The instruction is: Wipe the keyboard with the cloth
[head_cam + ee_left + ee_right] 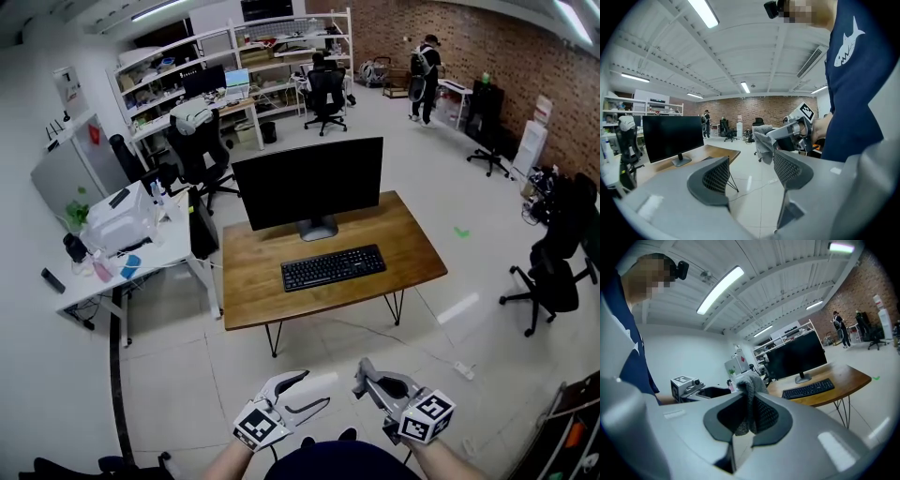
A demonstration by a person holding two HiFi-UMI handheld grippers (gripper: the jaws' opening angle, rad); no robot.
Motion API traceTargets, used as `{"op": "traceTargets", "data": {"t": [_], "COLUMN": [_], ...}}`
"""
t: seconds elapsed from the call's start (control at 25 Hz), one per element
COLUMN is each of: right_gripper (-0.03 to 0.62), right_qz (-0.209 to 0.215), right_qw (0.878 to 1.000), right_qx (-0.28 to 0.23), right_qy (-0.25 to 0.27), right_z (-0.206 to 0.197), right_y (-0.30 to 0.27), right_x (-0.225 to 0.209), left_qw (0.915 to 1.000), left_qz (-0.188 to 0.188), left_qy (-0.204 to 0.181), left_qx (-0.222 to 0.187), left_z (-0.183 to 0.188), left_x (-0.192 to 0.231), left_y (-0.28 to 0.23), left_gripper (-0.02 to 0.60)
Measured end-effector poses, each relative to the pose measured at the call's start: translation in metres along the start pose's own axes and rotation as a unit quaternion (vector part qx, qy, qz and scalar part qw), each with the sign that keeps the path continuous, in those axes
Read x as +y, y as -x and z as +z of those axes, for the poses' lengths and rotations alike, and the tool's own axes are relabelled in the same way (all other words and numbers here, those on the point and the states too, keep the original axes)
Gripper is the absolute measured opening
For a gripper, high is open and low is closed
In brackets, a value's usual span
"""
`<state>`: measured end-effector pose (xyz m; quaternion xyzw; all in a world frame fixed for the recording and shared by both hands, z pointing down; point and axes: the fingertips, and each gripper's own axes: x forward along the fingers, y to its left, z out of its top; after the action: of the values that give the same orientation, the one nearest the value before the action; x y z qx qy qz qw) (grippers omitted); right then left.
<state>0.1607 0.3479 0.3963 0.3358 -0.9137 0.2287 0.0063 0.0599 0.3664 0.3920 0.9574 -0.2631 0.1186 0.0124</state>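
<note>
A black monitor [307, 183] stands at the back of a wooden desk [417, 246], with a cluttered white table [161, 253] just beside it, black office chairs [553, 272] around, and shelves [234, 42], a brick wall [506, 56] and a standing person [425, 77] beyond

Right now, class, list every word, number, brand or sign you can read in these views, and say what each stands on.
None can be read.
Keyboard: key legends too small.
Red label on the grey cabinet: too small.
Wall poster: blurred.
Shirt: a shark drawing, no words.
Marker cube: square pattern, no letters.
</note>
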Motion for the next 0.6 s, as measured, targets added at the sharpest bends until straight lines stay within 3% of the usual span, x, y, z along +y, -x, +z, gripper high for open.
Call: {"op": "traceTargets", "data": {"t": [0.28, 0.6], "right_gripper": [0.029, 0.029], "right_qz": [0.004, -0.016], "right_qw": [1.000, 0.999], "right_qx": [-0.020, -0.022], "right_qy": [0.019, 0.020], "right_z": [0.001, -0.006], "right_y": [-0.003, 0.005], "right_x": [0.044, 0.061], "left_qw": [0.9998, 0.9994], "left_qz": [0.003, -0.013], "left_qy": [0.003, -0.012], "left_qx": [-0.019, -0.030], "left_z": [0.004, 0.007], "left_x": [-0.006, -0.011], "left_y": [0.038, 0.051], "left_gripper": [0.290, 0.290]}}
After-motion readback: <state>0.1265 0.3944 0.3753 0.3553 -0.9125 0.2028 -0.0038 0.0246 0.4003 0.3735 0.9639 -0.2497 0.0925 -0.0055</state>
